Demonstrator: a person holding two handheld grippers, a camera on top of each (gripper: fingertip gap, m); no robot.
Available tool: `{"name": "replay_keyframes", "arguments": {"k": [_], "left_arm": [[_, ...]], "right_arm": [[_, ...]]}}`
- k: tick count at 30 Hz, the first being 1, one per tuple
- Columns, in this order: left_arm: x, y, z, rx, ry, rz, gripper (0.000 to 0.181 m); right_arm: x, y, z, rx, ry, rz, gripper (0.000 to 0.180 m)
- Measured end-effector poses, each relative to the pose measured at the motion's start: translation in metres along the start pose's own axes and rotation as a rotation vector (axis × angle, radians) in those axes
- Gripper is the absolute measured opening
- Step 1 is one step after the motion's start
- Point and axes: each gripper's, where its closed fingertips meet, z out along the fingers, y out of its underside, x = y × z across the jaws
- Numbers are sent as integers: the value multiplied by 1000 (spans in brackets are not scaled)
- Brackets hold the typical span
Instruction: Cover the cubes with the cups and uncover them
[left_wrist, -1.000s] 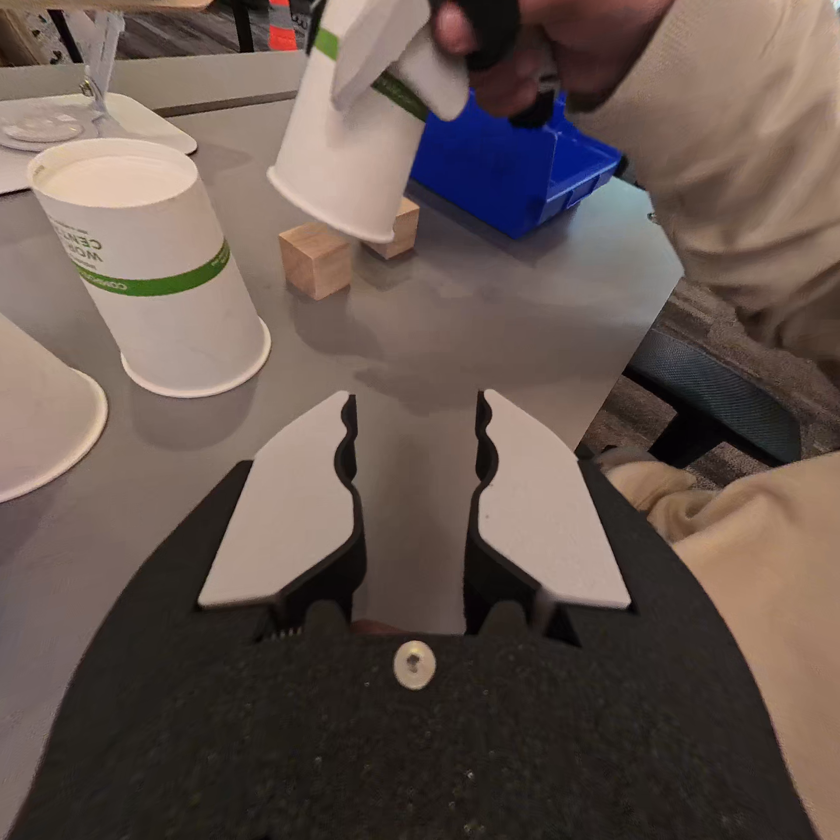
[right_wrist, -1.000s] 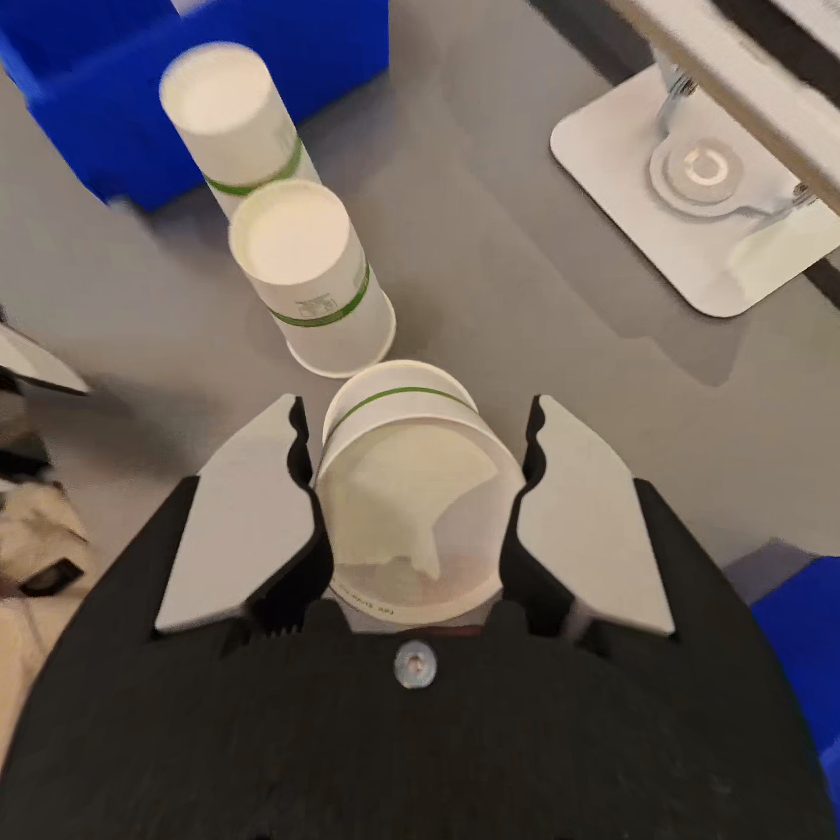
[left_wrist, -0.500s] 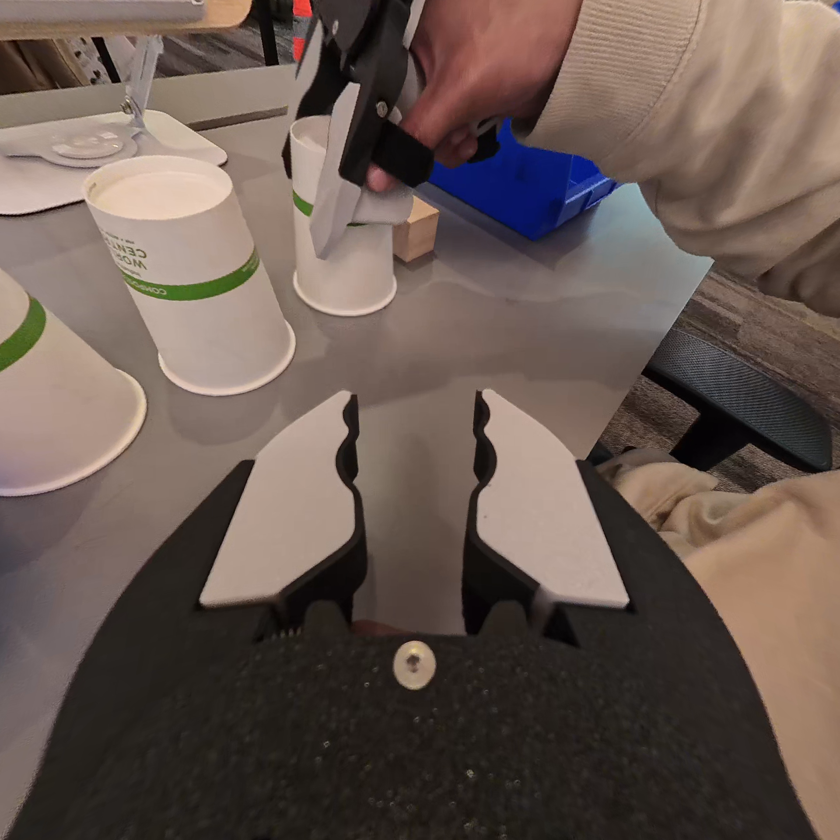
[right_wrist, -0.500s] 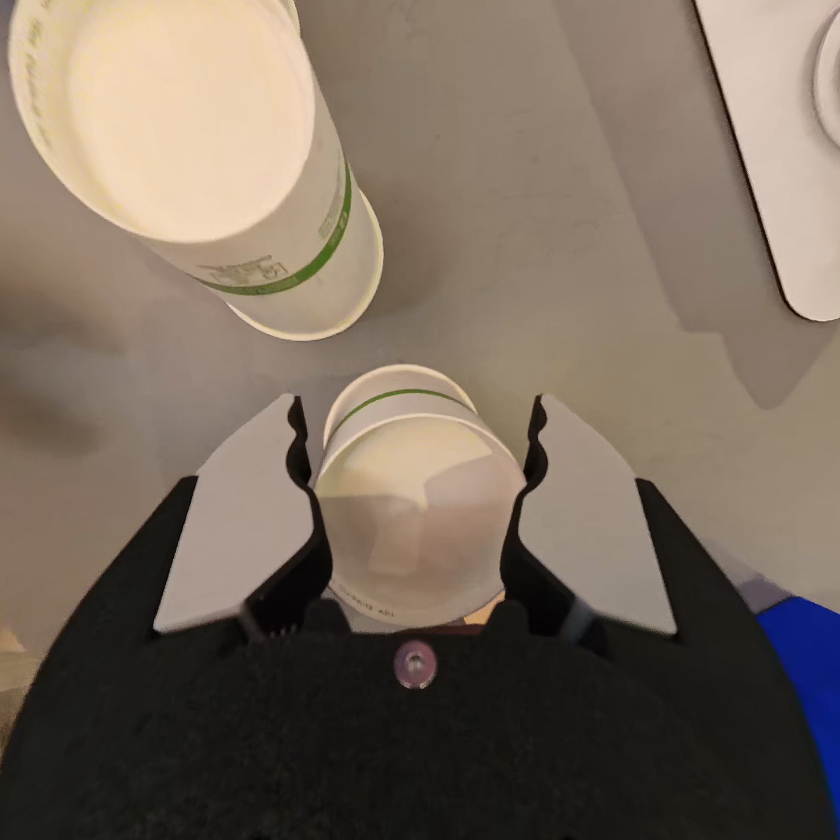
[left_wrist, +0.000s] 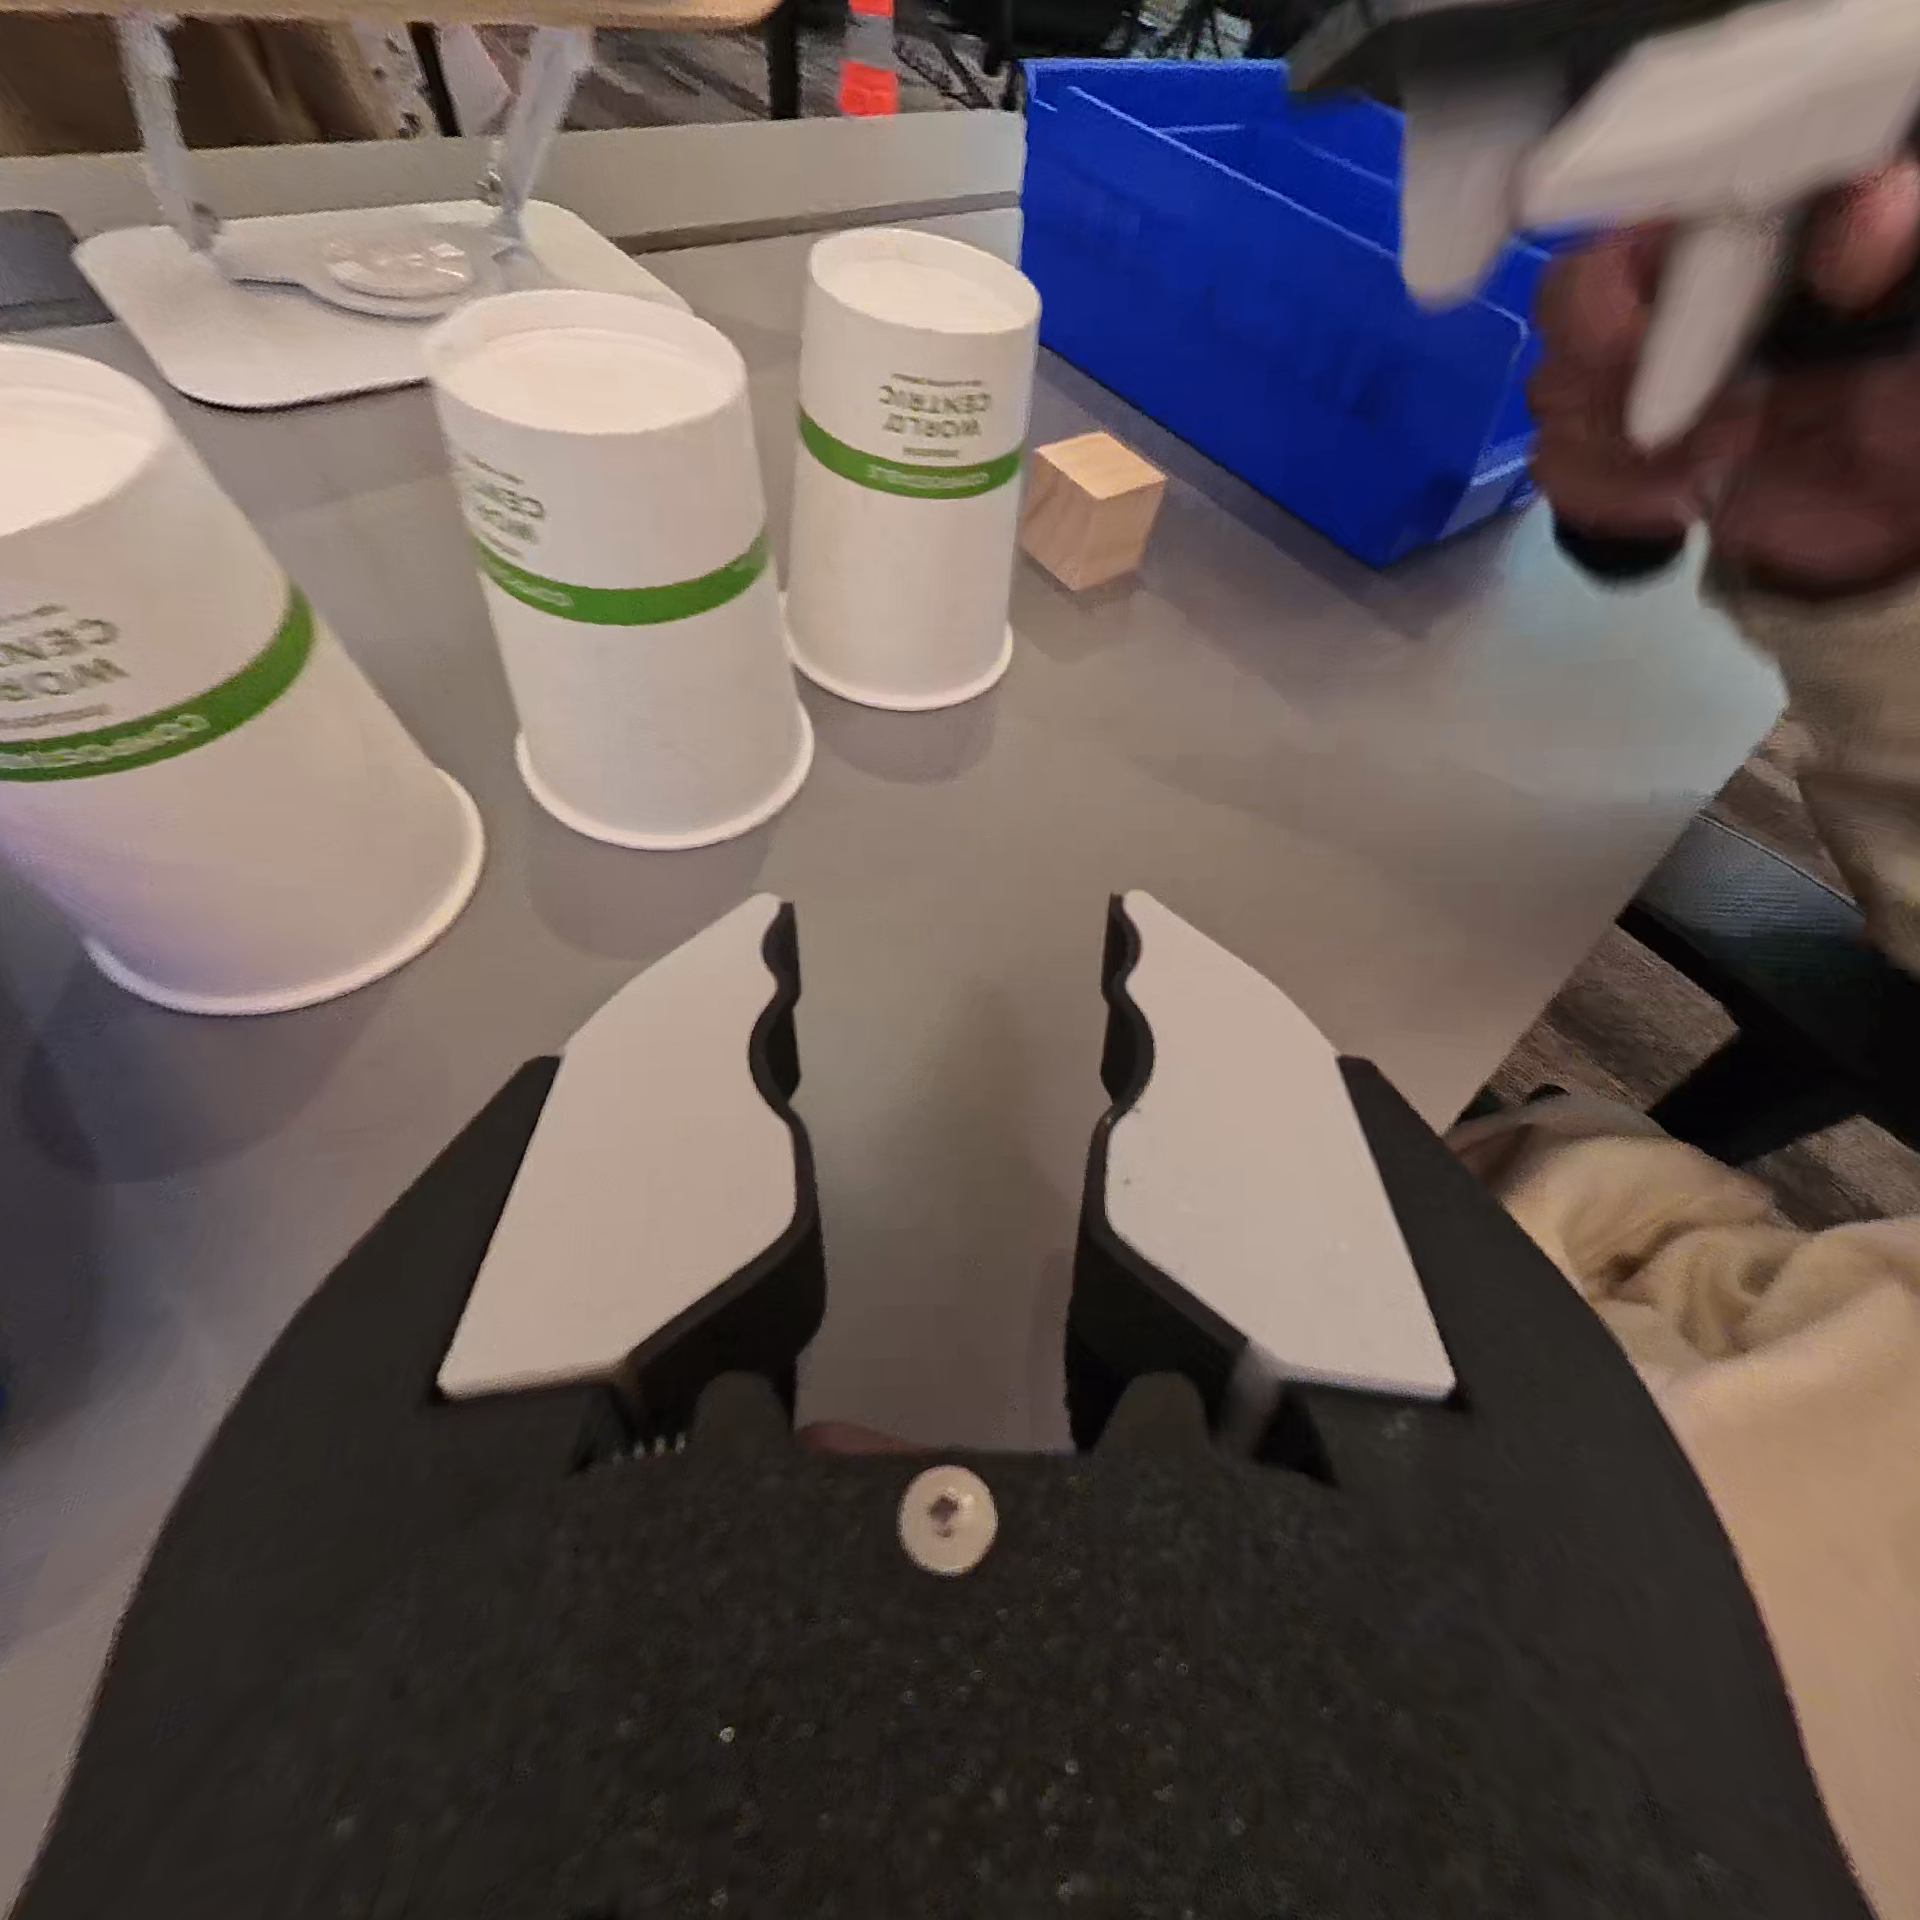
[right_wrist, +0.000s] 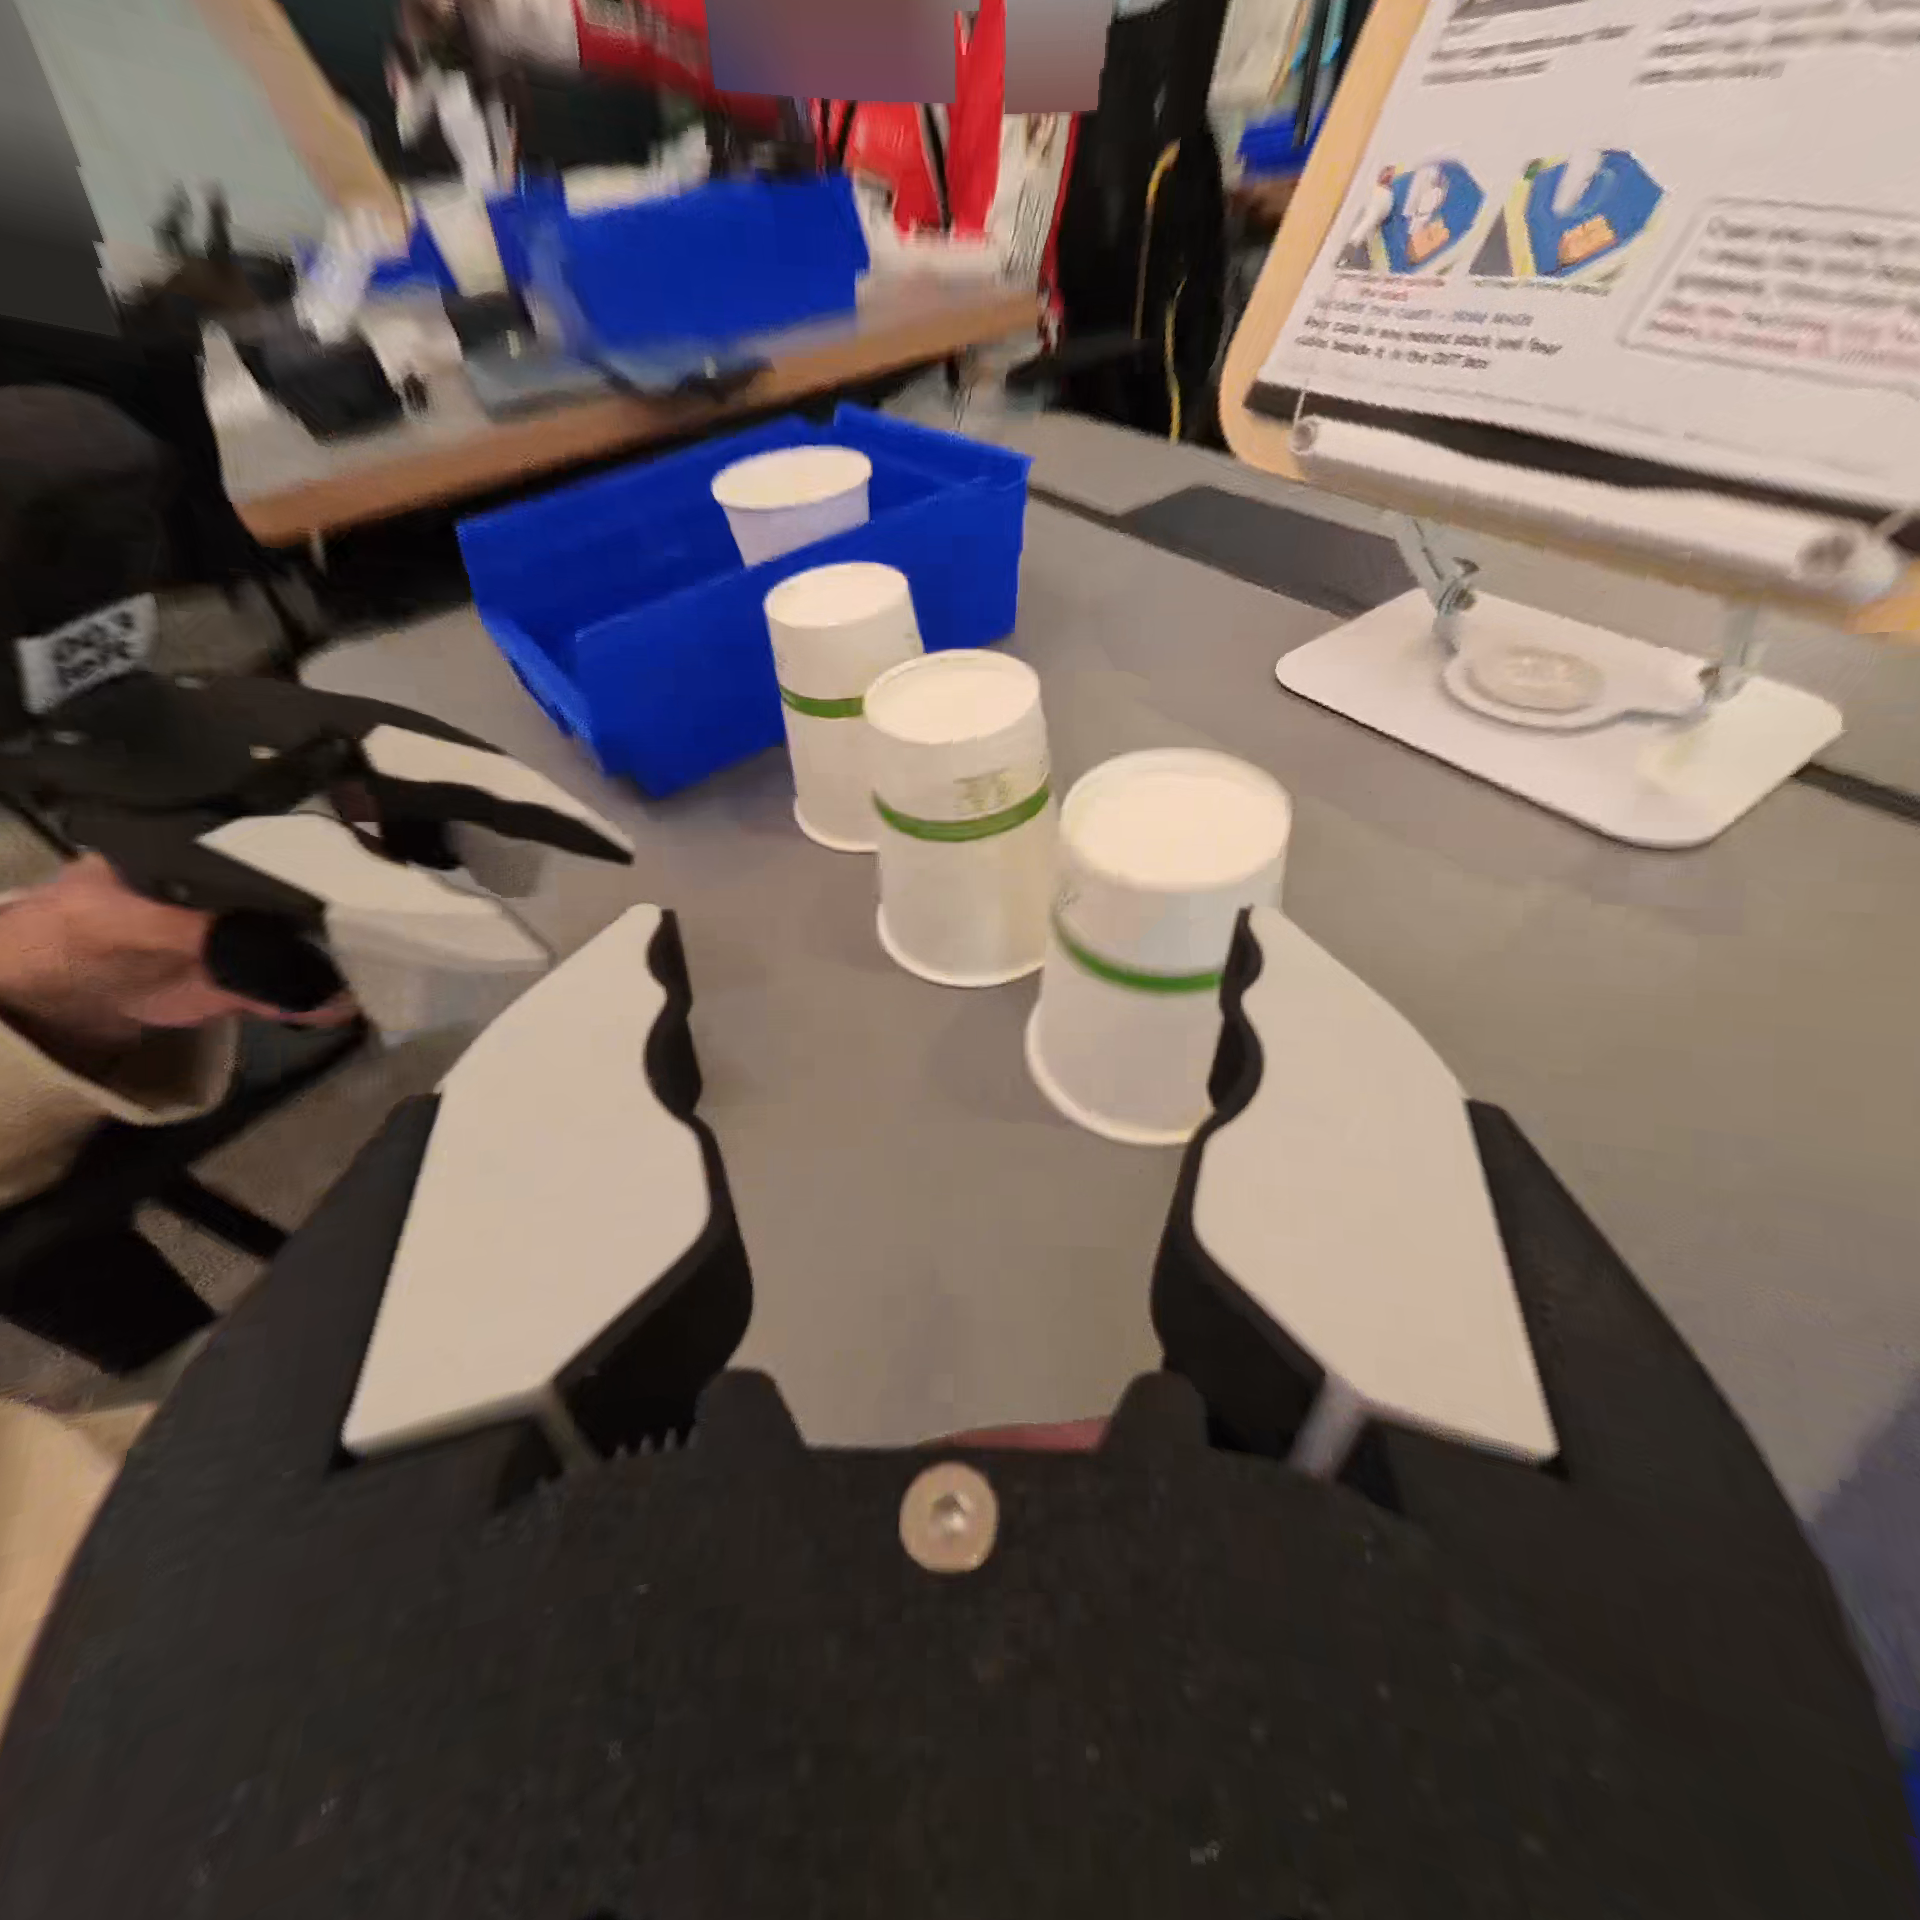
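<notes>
Now the right gripper (right_wrist: 951, 1023) has let go of its cup and gapes empty, left gripper (left_wrist: 948, 982) likewise apart; three upturned cups (left_wrist: 904, 468) stand mid-frame on the counter (left_wrist: 1247, 831), one wooden cube (left_wrist: 1091, 509) uncovered.

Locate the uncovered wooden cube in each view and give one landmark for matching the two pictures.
Left wrist view: the wooden cube sits upper centre on the grey table, between the farthest upside-down cup and the blue bin.
Right wrist view: not visible; probably hidden behind the row of cups.
Shared landmark: the blue bin, beside the row's far end.
</notes>
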Motion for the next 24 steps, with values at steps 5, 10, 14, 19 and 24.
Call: {"name": "replay_keyframes", "arguments": {"k": [5,10,14,19,24], "left_arm": [[-14,0,3,24,-90,15,62],[-8,8,8,-27,-71,41,58],[-20,-16,-8,-76,-76,143,65],[-113,-87,-61,-208,-334,401,60],[-201,-81,-73,-595,-295,582,52]], "right_arm": [[-18,59,-18,106,114,48,91],[-24,68,-22,78,81,38,88],[-27,75,-18,43,49,71,87],[-31,78,-19,25,29,76,86],[-31,76,-21,23,30,67,86]]}}
